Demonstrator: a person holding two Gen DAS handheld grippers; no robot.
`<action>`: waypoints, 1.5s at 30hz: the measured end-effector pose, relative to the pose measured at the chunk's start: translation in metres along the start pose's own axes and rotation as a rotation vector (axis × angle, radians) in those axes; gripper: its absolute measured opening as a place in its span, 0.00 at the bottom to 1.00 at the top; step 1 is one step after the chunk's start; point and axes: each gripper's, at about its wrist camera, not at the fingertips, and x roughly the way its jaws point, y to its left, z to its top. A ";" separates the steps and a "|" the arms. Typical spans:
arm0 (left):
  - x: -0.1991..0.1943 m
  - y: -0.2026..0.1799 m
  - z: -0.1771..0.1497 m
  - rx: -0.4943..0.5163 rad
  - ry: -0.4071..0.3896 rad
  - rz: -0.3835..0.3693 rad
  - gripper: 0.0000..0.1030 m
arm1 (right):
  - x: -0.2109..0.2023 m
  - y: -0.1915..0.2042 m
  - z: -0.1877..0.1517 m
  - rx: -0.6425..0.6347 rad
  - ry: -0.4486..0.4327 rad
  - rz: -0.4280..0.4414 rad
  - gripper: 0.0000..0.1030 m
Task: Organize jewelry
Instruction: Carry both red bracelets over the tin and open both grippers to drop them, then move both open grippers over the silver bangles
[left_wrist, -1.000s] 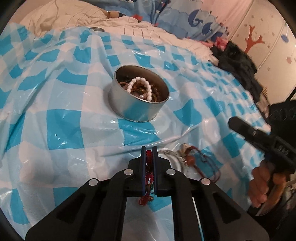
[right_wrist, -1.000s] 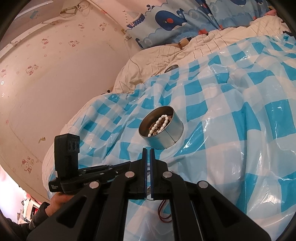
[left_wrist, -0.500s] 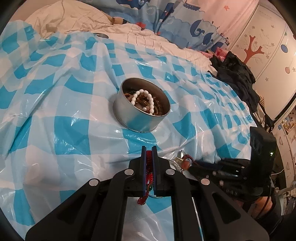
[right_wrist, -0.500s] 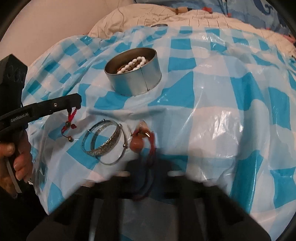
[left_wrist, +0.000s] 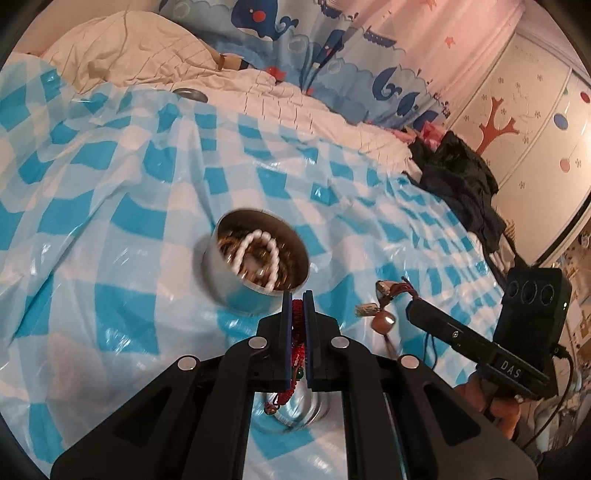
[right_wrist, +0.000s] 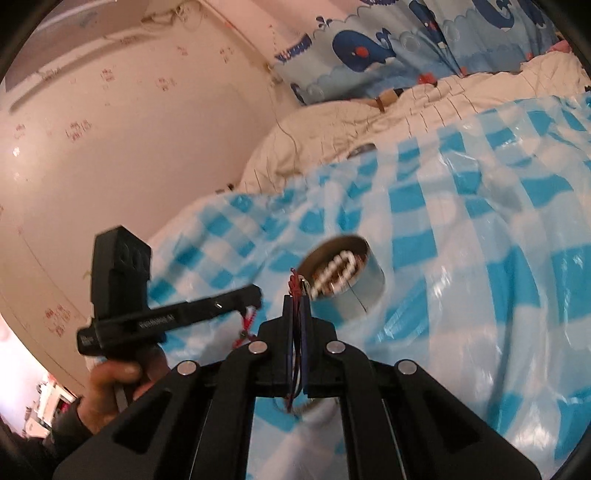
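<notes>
1. Left wrist view is showing my left tongs (left_wrist: 297, 314) pinching a red braided bracelet (left_wrist: 297, 325), with its loose end dangling below the tips.
2. Right wrist view is showing my right tongs (right_wrist: 296, 314) pinching a dark red cord necklace (right_wrist: 294, 286); in the left wrist view its brown bead and small pendants (left_wrist: 384, 319) are hanging off the tip of the right tongs, to the right of my left tongs.
3. Both pieces are hanging clear of the blue checked plastic sheet (left_wrist: 122, 221) covering the bed.
4. I am looking at the round metal tin (left_wrist: 255, 266) sitting just beyond both tong tips, already holding a white bead bracelet (left_wrist: 258, 254) and some brown pieces.
5. I am judging this as the carry step: both items are lifted and on their way to the tin.
6. I am planning to bring one tip over the tin's open mouth, spread those tongs and let the piece drop, then do the same with the other.
7. I am minding the dangling cord, which could catch on the tin's rim or land outside, so each tip needs to be well over the middle.
</notes>
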 end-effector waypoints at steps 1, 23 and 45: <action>0.002 -0.001 0.004 -0.008 -0.008 -0.005 0.04 | 0.004 -0.001 0.006 0.001 -0.011 -0.001 0.04; 0.049 0.028 0.043 -0.203 -0.100 0.094 0.46 | 0.079 -0.036 0.047 0.011 0.047 -0.156 0.39; -0.027 0.028 -0.058 -0.007 0.039 0.316 0.75 | 0.026 -0.015 -0.059 0.033 0.192 -0.207 0.64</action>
